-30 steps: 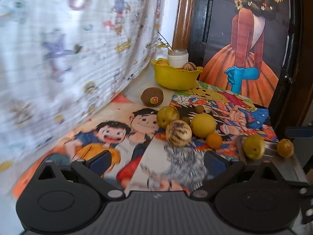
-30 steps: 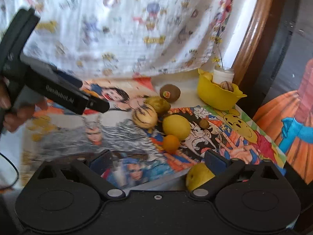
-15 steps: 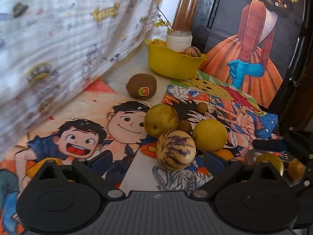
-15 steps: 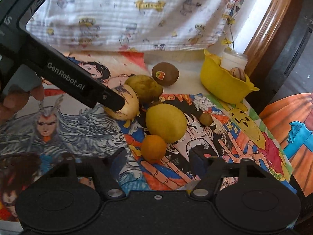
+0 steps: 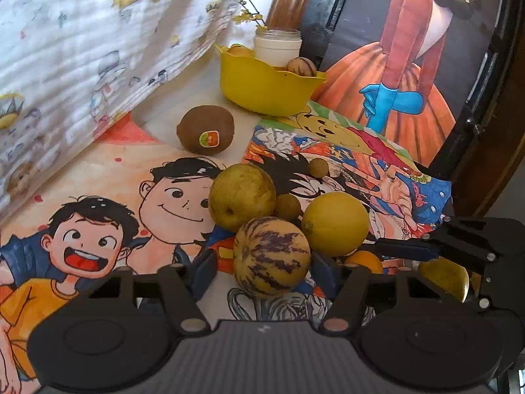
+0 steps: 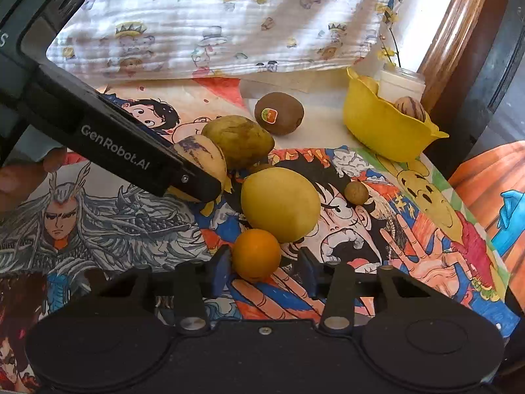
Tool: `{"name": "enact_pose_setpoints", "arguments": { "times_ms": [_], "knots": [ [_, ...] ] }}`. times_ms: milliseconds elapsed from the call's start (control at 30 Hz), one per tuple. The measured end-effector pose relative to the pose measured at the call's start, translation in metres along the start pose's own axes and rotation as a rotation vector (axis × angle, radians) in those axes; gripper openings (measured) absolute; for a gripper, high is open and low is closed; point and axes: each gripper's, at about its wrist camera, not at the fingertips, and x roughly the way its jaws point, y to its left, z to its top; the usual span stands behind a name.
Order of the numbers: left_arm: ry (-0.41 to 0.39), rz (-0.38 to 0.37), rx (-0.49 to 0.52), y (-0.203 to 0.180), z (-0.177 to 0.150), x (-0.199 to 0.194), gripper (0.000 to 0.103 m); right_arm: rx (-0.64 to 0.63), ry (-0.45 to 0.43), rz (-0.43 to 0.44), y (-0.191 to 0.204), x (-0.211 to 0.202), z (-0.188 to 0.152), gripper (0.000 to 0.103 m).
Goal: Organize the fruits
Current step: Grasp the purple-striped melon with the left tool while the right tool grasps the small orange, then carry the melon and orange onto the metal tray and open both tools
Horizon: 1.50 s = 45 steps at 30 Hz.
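Both grippers sit low over a heap of fruit on a table (image 6: pixel 328 98) covered in cartoon posters. Left gripper (image 5: pixel 262 264): its jaws have just been closing, and the striped melon (image 5: pixel 271 256) lies between the blue pads; the left pad looks a little clear of the skin and the right pad sits close against it, so a firm pinch cannot be confirmed. Right gripper (image 6: pixel 264 264): its jaws have just been closing too, with the small orange (image 6: pixel 257 254) between them; the left pad touches the fruit, while a sliver of poster shows between the orange and the right pad.

Just behind the orange, touching it, lies a large yellow lemon-like fruit (image 6: pixel 280 203). Beyond that a greenish-yellow pear-like fruit (image 6: pixel 238 139) rests against the striped melon. A small brown round fruit (image 5: pixel 287 207) is wedged between these three, and another like it (image 6: pixel 356 192) lies alone on the poster to the right. A kiwi (image 6: pixel 279 113) with a sticker stands apart, nearer the wall. Farther back a yellow bowl (image 6: pixel 377 128) holds another striped fruit (image 6: pixel 410 107) at its rim, with a white jar (image 6: pixel 400 82) directly behind it. A printed white cloth (image 6: pixel 213 26) hangs behind the table. In the right wrist view, fingers (image 6: pixel 23 177) of the person's hand show at the left edge, by the left gripper's handle.
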Motion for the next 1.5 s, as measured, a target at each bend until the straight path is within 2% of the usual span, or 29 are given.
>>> {"name": "enact_pose_setpoints", "arguments": {
  "times_ms": [100, 167, 400, 633, 800, 933, 1167, 1500],
  "knots": [
    [0.002, -0.015, -0.008, 0.001, 0.0, 0.001, 0.06, 0.011, -0.002, 0.016, 0.0, 0.0, 0.0, 0.035],
    [0.002, -0.027, -0.012, 0.001, -0.001, 0.0, 0.055, 0.007, -0.005, 0.011, 0.002, -0.001, -0.001, 0.034],
    [-0.002, -0.016, -0.026, -0.001, -0.004, -0.006, 0.054, 0.047, -0.032, 0.044, 0.004, -0.014, -0.006, 0.034],
    [0.003, 0.0, -0.019, -0.012, -0.01, -0.029, 0.054, 0.106, -0.109, 0.077, 0.007, -0.054, -0.019, 0.034],
    [0.001, 0.009, -0.015, -0.023, -0.017, -0.048, 0.053, 0.137, -0.163, 0.066, 0.008, -0.091, -0.037, 0.034],
    [-0.004, 0.001, -0.016, -0.038, -0.025, -0.06, 0.053, 0.179, -0.188, 0.04, 0.003, -0.119, -0.059, 0.034],
    [0.002, -0.051, -0.001, -0.074, -0.041, -0.066, 0.053, 0.249, -0.189, -0.061, -0.013, -0.152, -0.107, 0.034],
    [0.038, -0.13, 0.017, -0.129, -0.063, -0.057, 0.053, 0.385, -0.168, -0.195, -0.039, -0.156, -0.153, 0.034]
  ]
}}
